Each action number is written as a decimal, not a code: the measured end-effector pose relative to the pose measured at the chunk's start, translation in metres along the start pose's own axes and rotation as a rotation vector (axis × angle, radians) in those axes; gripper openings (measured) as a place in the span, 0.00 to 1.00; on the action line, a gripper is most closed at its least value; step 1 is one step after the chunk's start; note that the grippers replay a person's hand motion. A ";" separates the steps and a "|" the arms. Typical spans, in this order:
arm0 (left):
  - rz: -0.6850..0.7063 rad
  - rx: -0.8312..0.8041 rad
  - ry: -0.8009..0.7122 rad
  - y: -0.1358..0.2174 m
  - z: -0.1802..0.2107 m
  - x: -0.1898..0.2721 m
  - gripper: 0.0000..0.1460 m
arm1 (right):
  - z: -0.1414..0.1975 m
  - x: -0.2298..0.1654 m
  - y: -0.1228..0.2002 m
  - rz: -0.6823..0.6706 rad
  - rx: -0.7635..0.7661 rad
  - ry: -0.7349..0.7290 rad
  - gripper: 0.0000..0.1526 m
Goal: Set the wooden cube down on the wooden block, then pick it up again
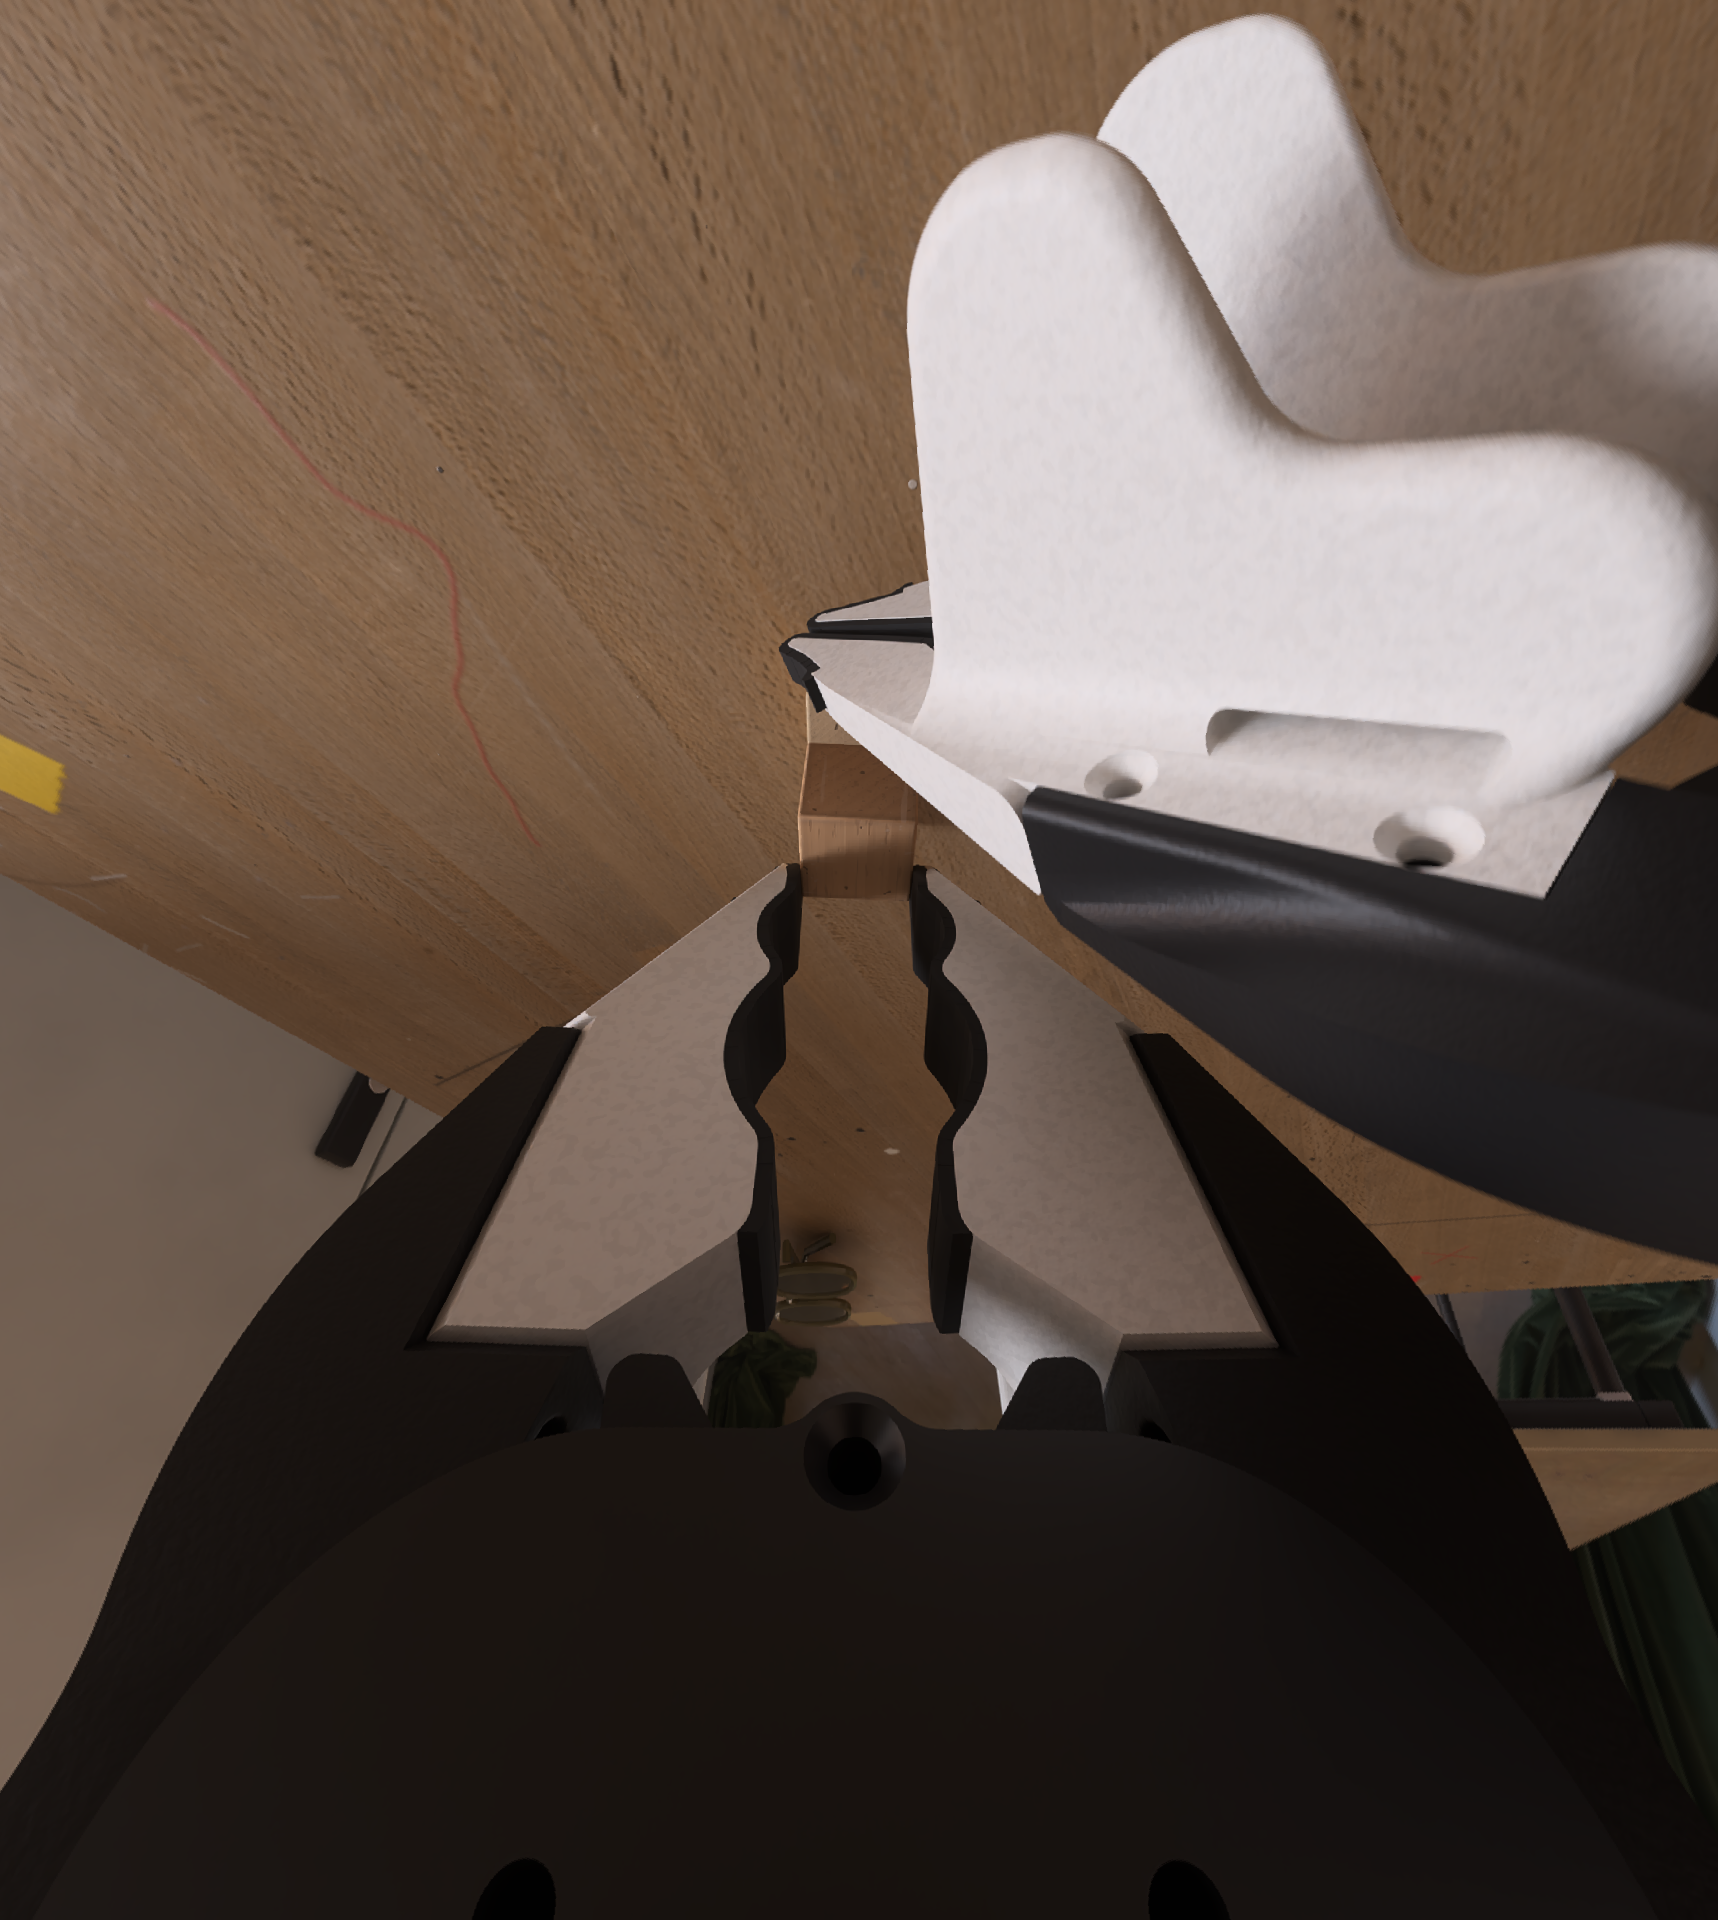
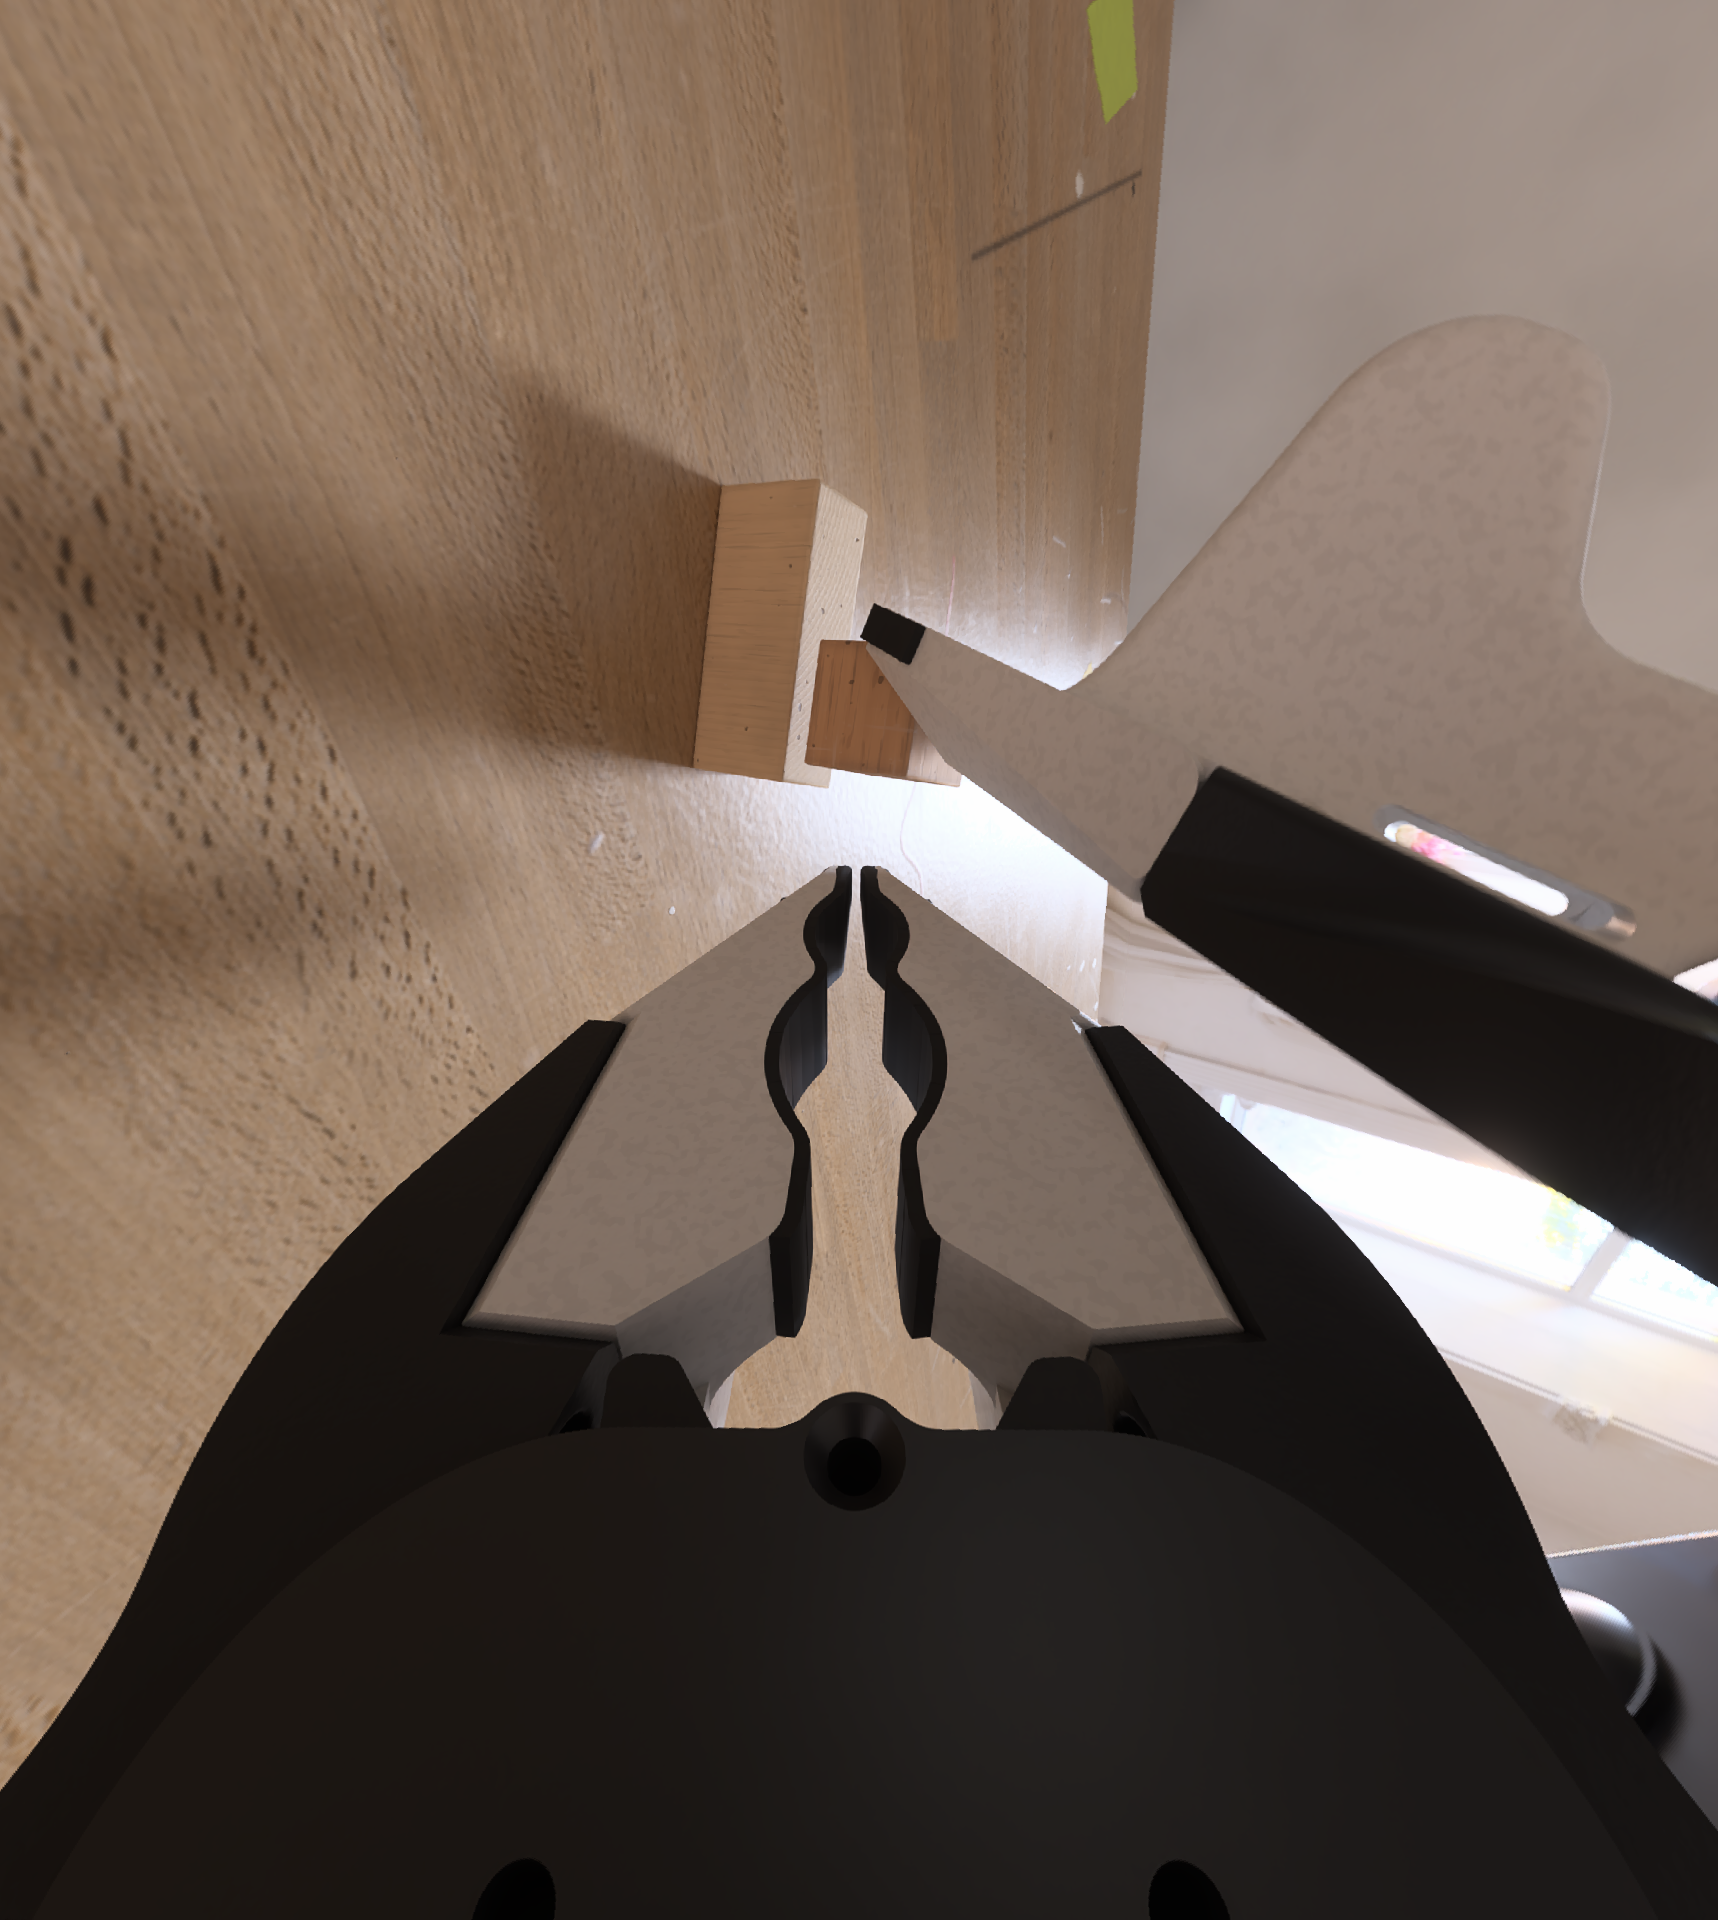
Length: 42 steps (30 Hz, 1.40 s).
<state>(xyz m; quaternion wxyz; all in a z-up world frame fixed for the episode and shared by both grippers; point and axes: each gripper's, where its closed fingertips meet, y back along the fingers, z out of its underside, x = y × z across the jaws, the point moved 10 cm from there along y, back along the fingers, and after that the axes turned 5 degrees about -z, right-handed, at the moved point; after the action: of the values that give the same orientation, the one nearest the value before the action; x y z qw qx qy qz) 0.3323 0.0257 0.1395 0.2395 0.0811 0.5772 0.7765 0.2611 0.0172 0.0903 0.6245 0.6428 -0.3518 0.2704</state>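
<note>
We saw the cube (image 2: 857, 709) resting against the block (image 2: 777, 629) on the bench (image 2: 315, 623) — left tongs (image 1: 855, 883) clasped it, right tongs (image 2: 855, 881) nearly closed, empty. Light, rigid wood — best gripped on opposite flat faces.

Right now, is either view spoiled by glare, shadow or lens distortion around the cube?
Right wrist view: strong glare washes out the table just beside the cube, and soft shadows fall left of the block. Left wrist view: even light, no glare, but the wide lens bends the table edge, and the right gripper hides most of the block.
</note>
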 end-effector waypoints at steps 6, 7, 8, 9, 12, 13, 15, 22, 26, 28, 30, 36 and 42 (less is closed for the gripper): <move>-0.010 -0.045 -0.005 0.001 -0.003 0.001 0.14 | -0.003 0.001 0.000 -0.006 -0.018 -0.012 0.01; -0.014 -0.054 -0.007 0.001 -0.003 0.002 0.14 | -0.003 0.001 0.000 -0.007 -0.019 -0.017 0.01; -0.017 -0.064 -0.009 0.002 -0.004 0.002 0.14 | -0.003 0.001 0.000 -0.004 -0.022 -0.020 0.01; -0.022 -0.073 -0.014 0.002 -0.005 0.003 0.14 | -0.004 0.001 0.000 -0.006 -0.027 -0.024 0.01; -0.027 -0.092 -0.017 0.003 -0.007 0.003 0.14 | -0.004 0.002 0.001 -0.018 -0.036 -0.031 0.01; -0.032 -0.100 -0.019 0.003 -0.008 0.004 0.14 | -0.005 0.002 0.001 -0.017 -0.040 -0.029 0.00; -0.040 -0.115 -0.030 0.003 -0.010 0.005 0.14 | -0.004 0.001 0.001 -0.015 -0.035 -0.034 0.00; -0.038 -0.167 -0.056 0.005 -0.016 0.004 0.14 | -0.002 0.000 0.002 0.002 -0.024 -0.083 0.00; 0.023 -0.085 0.000 0.001 -0.005 -0.002 0.14 | -0.005 0.001 0.000 -0.009 -0.039 -0.060 0.01; 0.043 -0.026 0.024 -0.001 0.001 -0.004 0.14 | -0.006 0.001 0.000 -0.013 -0.045 -0.055 0.01; 0.050 0.001 0.036 -0.002 0.006 -0.005 0.14 | -0.007 0.002 -0.001 -0.017 -0.045 -0.053 0.01; 0.033 0.046 0.048 -0.003 0.013 -0.003 0.14 | -0.009 0.003 -0.001 -0.020 -0.045 -0.046 0.01; 0.018 -0.024 0.033 0.000 0.007 -0.002 0.14 | -0.012 0.002 -0.001 -0.015 -0.072 -0.023 0.01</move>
<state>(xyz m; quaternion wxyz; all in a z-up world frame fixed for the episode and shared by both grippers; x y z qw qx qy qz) 0.3369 0.0308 0.1416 0.2238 0.0706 0.5710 0.7867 0.2643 0.0290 0.0926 0.6452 0.6255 -0.3635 0.2455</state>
